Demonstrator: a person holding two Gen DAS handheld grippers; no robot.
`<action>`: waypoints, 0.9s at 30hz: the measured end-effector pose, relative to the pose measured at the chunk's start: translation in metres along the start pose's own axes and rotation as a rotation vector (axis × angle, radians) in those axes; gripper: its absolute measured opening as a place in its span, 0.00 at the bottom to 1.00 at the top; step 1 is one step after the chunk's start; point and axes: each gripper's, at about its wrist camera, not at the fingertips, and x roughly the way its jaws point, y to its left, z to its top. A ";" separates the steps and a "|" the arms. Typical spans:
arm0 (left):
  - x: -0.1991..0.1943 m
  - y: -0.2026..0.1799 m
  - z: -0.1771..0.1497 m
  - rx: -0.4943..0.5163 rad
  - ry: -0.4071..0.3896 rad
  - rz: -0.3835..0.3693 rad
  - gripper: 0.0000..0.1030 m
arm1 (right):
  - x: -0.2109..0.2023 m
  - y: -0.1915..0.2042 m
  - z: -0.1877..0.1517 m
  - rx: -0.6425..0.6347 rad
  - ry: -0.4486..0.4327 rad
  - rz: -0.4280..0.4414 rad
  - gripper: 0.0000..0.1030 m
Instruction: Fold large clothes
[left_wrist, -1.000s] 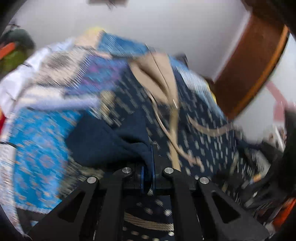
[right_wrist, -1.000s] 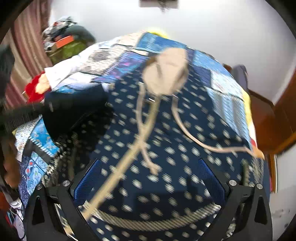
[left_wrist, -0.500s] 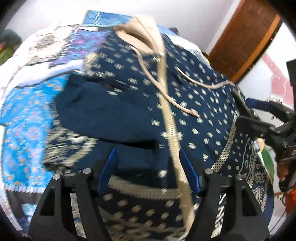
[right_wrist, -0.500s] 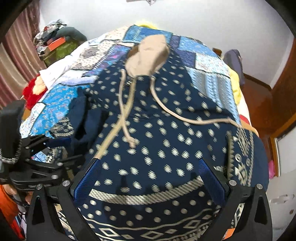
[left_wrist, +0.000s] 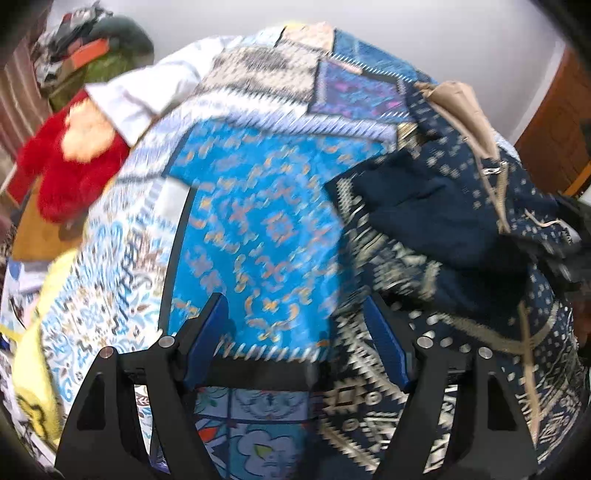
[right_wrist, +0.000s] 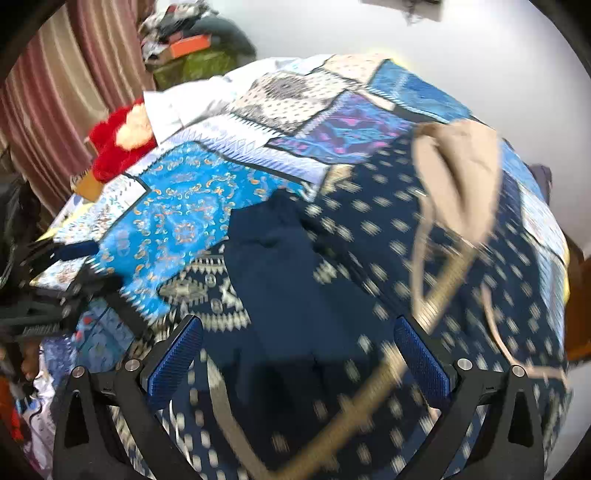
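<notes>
Left gripper: my left gripper (left_wrist: 295, 332) points steeply down over the bed; its jaws are opening, wide apart, with nothing between them, only the quilt below.
Left fingers: blue ribbed pads (left_wrist: 207, 336) on black angular arms with silver bolts.
Right gripper: my right gripper (right_wrist: 299, 362) also tilts steeply down, jaws spread wide, hanging over the garment with no cloth pinched between the pads as far as I can see.
Right fingers: the same blue textured pads (right_wrist: 421, 362), black frame.
Hoodie position: the navy hoodie (right_wrist: 369, 236) lies spread on the bed, filling the right side of my left view and most of my right view; its hood end points away from me.
Hoodie look: dark blue with rows of small pale motifs, a band of cream geometric pattern near the hem, and a plain navy sleeve (right_wrist: 273, 266) folded inward across the body.
Hood: the tan hood lining (right_wrist: 461, 173) is open and turned up, with tan drawstrings (right_wrist: 417, 258) trailing down the front.
Quilt: patchwork quilt (left_wrist: 258, 221) in bright blue, white and purple printed panels, soft and slightly rumpled.
Side items: a fluffy red plush toy (left_wrist: 70, 166) sits at the bed's far left edge; striped curtain (right_wrist: 55, 96) beyond.
Sharpness: both views are motion-blurred, so fine stitching is unclear.
</notes>
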 end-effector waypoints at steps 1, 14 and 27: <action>0.005 0.003 -0.004 -0.007 0.013 -0.008 0.73 | 0.015 0.006 0.010 -0.012 0.014 -0.005 0.99; 0.070 -0.032 -0.019 0.075 0.077 -0.044 0.73 | 0.094 0.012 0.047 0.050 0.078 0.047 0.14; 0.075 -0.039 -0.017 -0.005 0.098 0.032 0.73 | -0.068 -0.052 0.019 0.128 -0.206 -0.115 0.07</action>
